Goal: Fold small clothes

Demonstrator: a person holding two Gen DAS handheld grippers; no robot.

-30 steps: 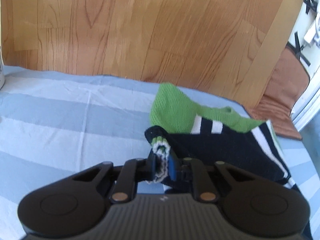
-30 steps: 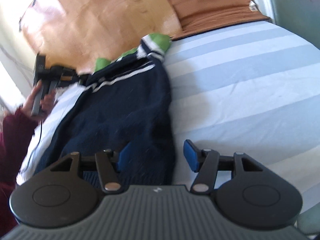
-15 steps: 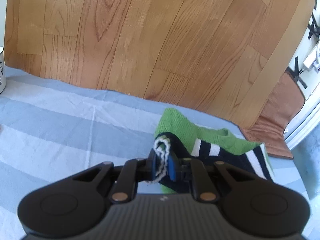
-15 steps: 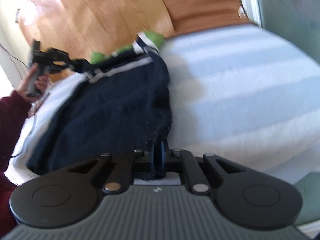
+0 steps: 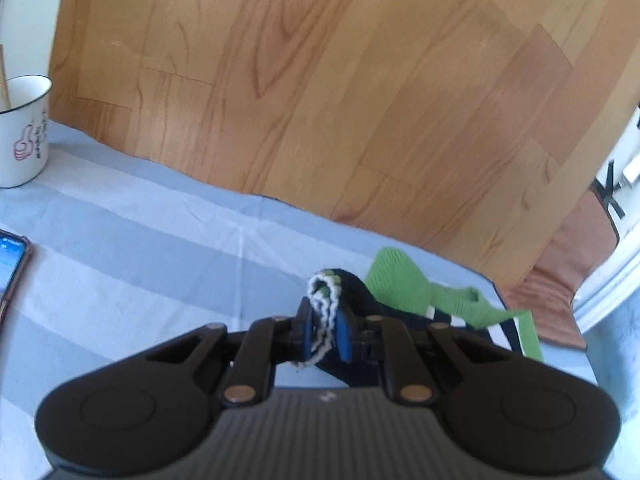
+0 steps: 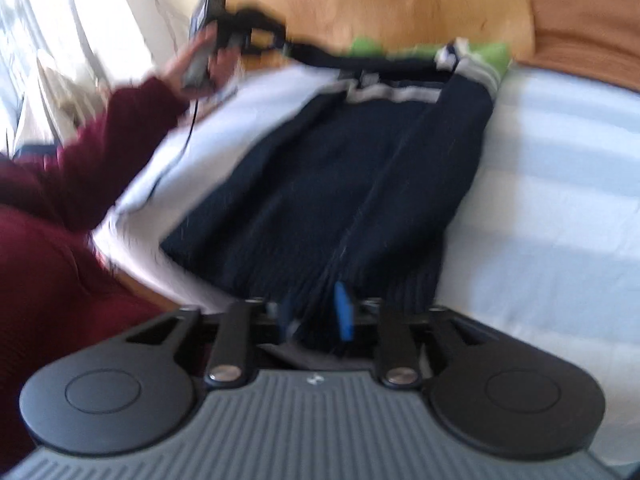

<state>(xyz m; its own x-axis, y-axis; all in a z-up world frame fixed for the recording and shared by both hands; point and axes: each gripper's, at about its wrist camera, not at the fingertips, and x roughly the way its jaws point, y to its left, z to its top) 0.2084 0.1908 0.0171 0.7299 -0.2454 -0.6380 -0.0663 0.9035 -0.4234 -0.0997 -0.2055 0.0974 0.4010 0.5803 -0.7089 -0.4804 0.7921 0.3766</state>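
A small navy knitted sweater [image 6: 340, 168] with white stripes and green trim lies stretched over a blue-and-white striped cloth [image 6: 560, 168]. My right gripper [image 6: 316, 316] is shut on its navy hem at the near end. My left gripper [image 5: 325, 334] is shut on a sleeve cuff with white and green edging [image 5: 324, 296], held above the cloth. The green part of the sweater [image 5: 400, 280] trails to the right behind it. In the right wrist view the left gripper [image 6: 256, 36] shows at the far end, held by a hand in a maroon sleeve.
A white enamel mug [image 5: 22, 128] stands at the far left of the striped cloth [image 5: 140, 260]. A phone [image 5: 10, 264] lies at the left edge. Wooden floor [image 5: 320, 100] lies beyond the table. A brown cushion [image 5: 560, 280] is at the right.
My right gripper has closed on the sweater's hem and pulled it up and left. My left gripper has lifted the cuff and drawn it left, so the sweater is stretched between them.
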